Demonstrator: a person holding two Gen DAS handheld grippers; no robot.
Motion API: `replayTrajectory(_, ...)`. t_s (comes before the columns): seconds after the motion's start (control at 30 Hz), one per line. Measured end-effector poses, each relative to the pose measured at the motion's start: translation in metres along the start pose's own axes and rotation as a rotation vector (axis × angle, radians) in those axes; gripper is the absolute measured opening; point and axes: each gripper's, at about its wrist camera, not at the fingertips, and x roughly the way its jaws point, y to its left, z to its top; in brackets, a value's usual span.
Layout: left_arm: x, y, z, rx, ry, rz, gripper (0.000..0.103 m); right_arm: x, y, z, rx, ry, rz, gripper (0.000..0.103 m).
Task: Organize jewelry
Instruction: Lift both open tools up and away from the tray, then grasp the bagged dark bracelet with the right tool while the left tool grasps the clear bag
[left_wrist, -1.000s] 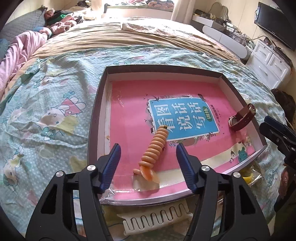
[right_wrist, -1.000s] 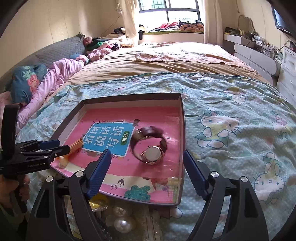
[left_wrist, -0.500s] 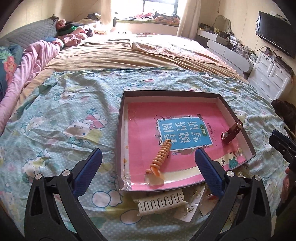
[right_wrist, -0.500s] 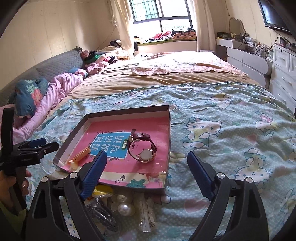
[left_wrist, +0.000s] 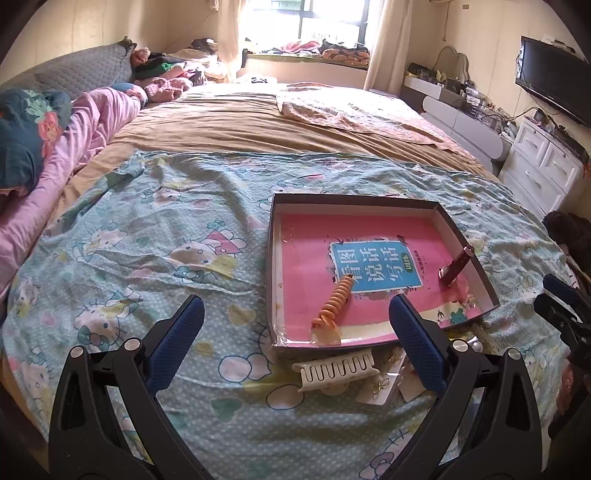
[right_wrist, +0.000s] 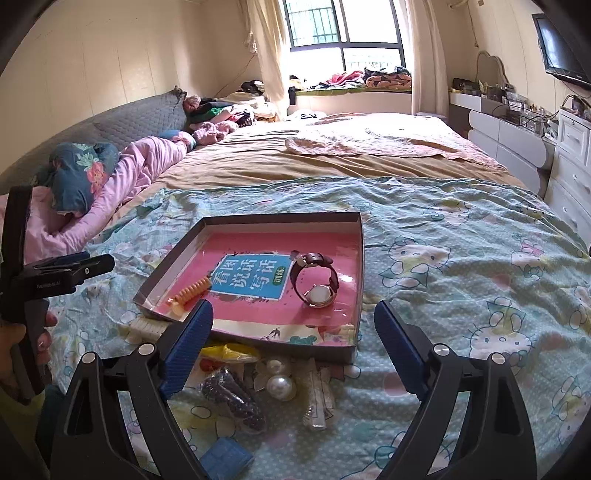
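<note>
Hovering above the bedspread (left_wrist: 155, 229), both of my grippers are empty and drawn back from the tray (left_wrist: 275, 258).

Item, nearest: left gripper (left_wrist: 295, 343), jaws just swung wide from half-way, nothing between the pads. Right gripper (right_wrist: 293, 350), jaws also spread a little further, nothing held.

Item, loose on the cloth before the tray: white comb clip (left_wrist: 334, 371), pearl pieces (right_wrist: 280, 386), dark bead bag (right_wrist: 232, 400), yellow piece (right_wrist: 229, 350), blue pad (right_wrist: 225, 458). All unsorted.

Item, inside the tray: orange spiral clip (left_wrist: 334, 302), near the front edge, released by my left jaws, which stood close about it a second ago. Brown-strapped watch (right_wrist: 316, 280), standing on edge at the right side, now well clear of my right jaws.

Judgement: two pieces stowed; the loose heap comes next.
</note>
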Motion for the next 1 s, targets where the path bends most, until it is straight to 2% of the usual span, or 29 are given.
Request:
replayTrajectory(0.47,-0.016,-0.012,-0.033,0.038,0.027,-0.051,0.094,0.000,0.028,-0.029,-0.054,0.075,0.048,0.088)
replayTrajectory(1.0,-0.009,-0.031,-0.071,0.102,0.099,-0.104,0.094,0.010,0.039,-0.058,-0.080,0.160,0.067,0.088)
